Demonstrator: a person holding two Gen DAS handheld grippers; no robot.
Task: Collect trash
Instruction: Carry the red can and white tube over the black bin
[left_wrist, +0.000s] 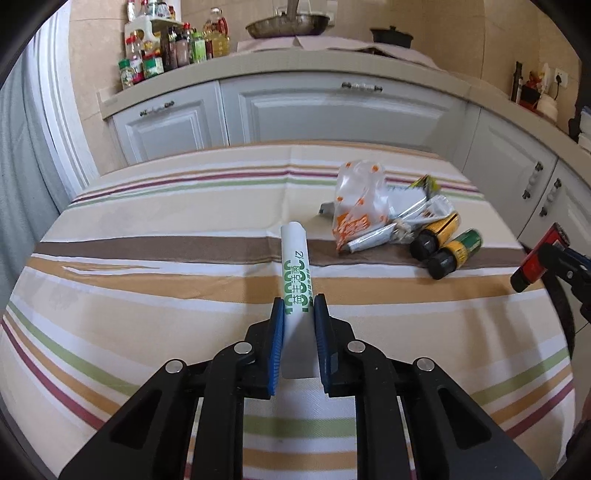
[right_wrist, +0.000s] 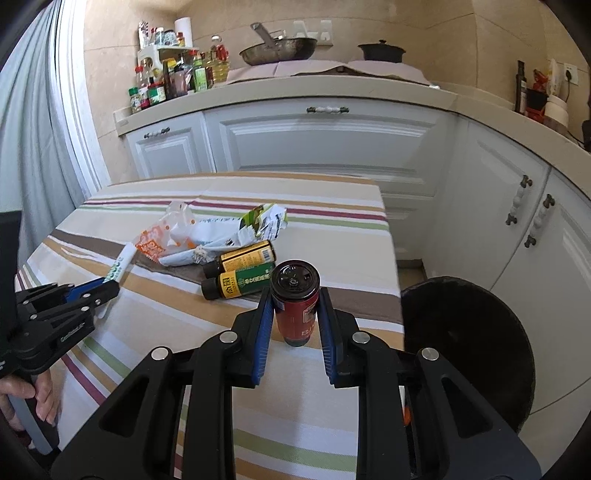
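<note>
Left wrist view: your left gripper (left_wrist: 299, 314) sits at lower centre, its jaws clamped on the flat tail end of a white tube (left_wrist: 294, 266) with green print. The tube juts forward over the striped counter (left_wrist: 147, 280), cap end toward the middle of the frame. Right of centre lies the rest of the trash: a clear bag with orange print (left_wrist: 354, 203), crumpled wrappers (left_wrist: 413, 201), and two small bottles (left_wrist: 445, 245) with black caps lying side by side, touching.

Right wrist view: your right gripper (right_wrist: 294, 295) at centre has its jaws closed on a red bottle (right_wrist: 295, 302) with a dark cap, held with the cap toward the camera. At the right edge of the frame, beside the counter and lower than it, stands a black bin (right_wrist: 469, 332) with its mouth open. A hand (right_wrist: 26, 398) on the left gripper's handle shows at lower left.

Risks from here, as a judgement:
- The tube is held only by its thin tail; a quick swing toward the bin could let the heavier cap end pivot or slip free.
- The red bottle is round and smooth between flat pads; tilting it may let it slide out short of the bin.
- Carrying the tube to the right could sweep it into the bag or the two bottles, which would roll.
</note>
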